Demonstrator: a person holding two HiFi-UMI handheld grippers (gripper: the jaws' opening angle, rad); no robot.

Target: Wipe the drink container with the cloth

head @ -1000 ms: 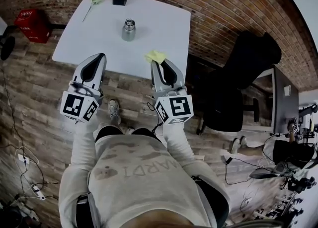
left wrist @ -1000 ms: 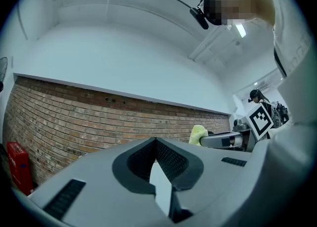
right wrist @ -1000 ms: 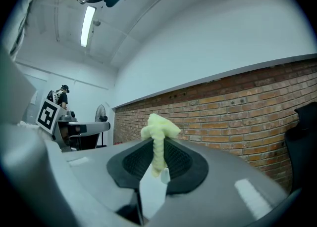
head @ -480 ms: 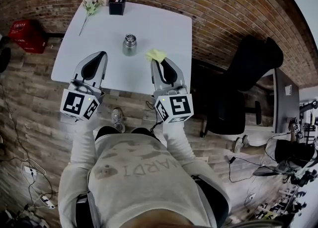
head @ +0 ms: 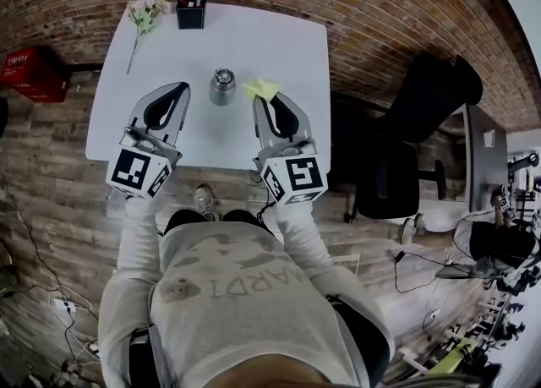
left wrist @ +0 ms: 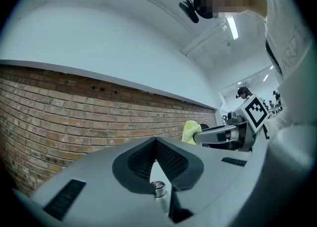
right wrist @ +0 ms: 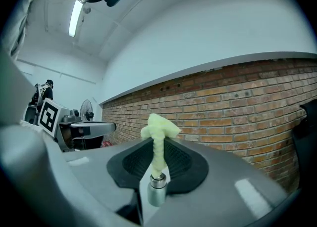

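Note:
A small metal drink container stands upright near the middle of the white table. My right gripper is shut on a yellow cloth, which sticks out just right of the container without touching it. In the right gripper view the cloth rises as a pinched strip between the jaws. My left gripper hovers left of the container, jaws shut with nothing in them. The container is not seen in either gripper view.
A black holder and a flower stem lie at the table's far edge by the brick wall. A red crate sits on the floor at left. A black office chair and a desk stand at right.
Both grippers have moved forward over the table's near edge and now flank the container. The right gripper has kept hold of the cloth throughout.

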